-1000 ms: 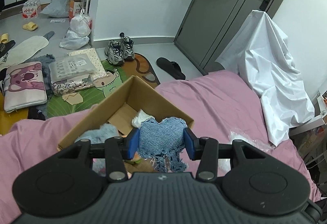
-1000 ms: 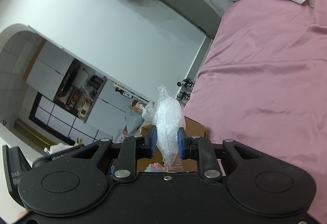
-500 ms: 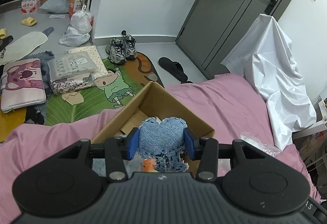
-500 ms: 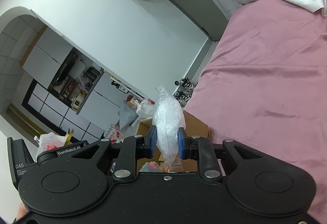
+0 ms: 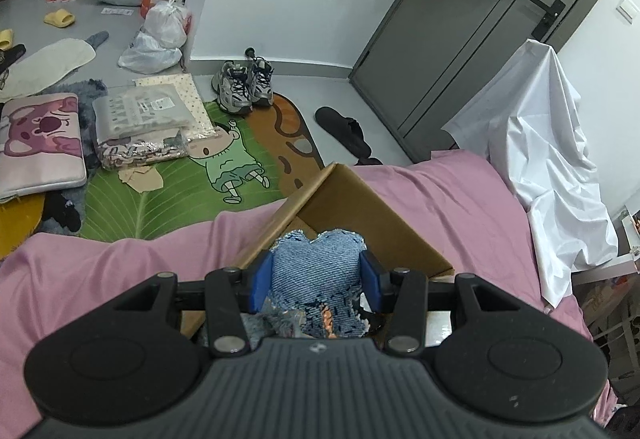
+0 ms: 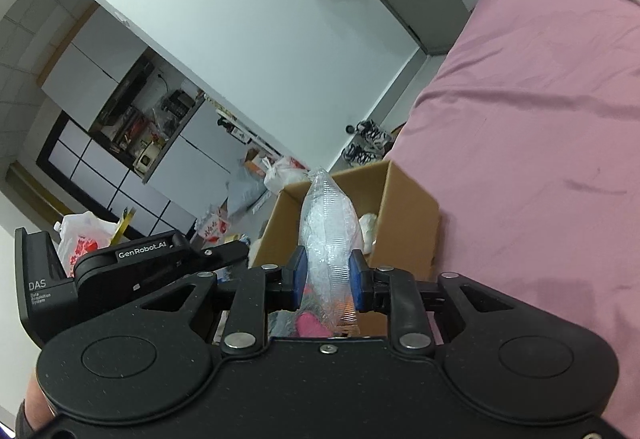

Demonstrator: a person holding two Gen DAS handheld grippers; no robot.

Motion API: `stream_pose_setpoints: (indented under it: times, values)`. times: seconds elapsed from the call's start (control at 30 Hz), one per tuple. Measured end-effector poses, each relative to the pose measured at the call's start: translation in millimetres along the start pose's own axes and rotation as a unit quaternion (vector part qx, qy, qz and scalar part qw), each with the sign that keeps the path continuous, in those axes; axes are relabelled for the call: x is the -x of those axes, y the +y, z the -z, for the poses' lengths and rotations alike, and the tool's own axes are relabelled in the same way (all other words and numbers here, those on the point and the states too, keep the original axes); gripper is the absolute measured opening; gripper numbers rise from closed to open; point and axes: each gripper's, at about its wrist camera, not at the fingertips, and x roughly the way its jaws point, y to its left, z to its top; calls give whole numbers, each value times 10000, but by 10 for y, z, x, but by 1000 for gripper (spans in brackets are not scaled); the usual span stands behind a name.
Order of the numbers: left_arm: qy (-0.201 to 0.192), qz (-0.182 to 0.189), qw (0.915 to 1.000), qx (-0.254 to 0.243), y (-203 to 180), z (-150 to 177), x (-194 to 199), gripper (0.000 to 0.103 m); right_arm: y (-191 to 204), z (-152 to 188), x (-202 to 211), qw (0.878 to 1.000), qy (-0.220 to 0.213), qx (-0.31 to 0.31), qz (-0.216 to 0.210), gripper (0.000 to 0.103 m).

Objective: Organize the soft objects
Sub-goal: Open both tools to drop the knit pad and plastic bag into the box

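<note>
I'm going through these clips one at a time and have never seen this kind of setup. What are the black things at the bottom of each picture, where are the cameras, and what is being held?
There is no robot here. A person holds a two-finger hand tool in each hand, and each tool carries a wide-angle camera that looks forward along its fingers, so the black shape at the bottom is the tool itself.

In the left wrist view, the left gripper clamps a denim heart cushion above an open cardboard box standing on a bed with a pink sheet.

In the right wrist view, the right gripper has a clear plastic packet between its blue pads; its jaws are opening, over the same box. The other tool shows at the left edge.
</note>
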Motion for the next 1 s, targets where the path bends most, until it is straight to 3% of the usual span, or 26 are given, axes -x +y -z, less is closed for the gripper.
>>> stream_pose_setpoints:
  times: [0.13,0.37,0.7,0.83,1.0]
  values:
    - [46,50,10000,-8,26,7,-29,46,34,14,-22,9999,18,-125,20,38]
    - [50,61,10000,30,2,-32,-60,46,-42,-5,82,9998,-72,-162,131,40]
    - [-42,-71,9995,-306,-294,-97,-138,49,-111,-18,167,9994,-173,-225,200,50]
    - [9,-207,9976,-661,-431,-101,-216,58,-116,-9,198,9992,-210,-307,157,54]
    - [-149,-569,9953,-764,-495,-41,-131,80,-118,-37,272,9992,-277,-295,61,63]
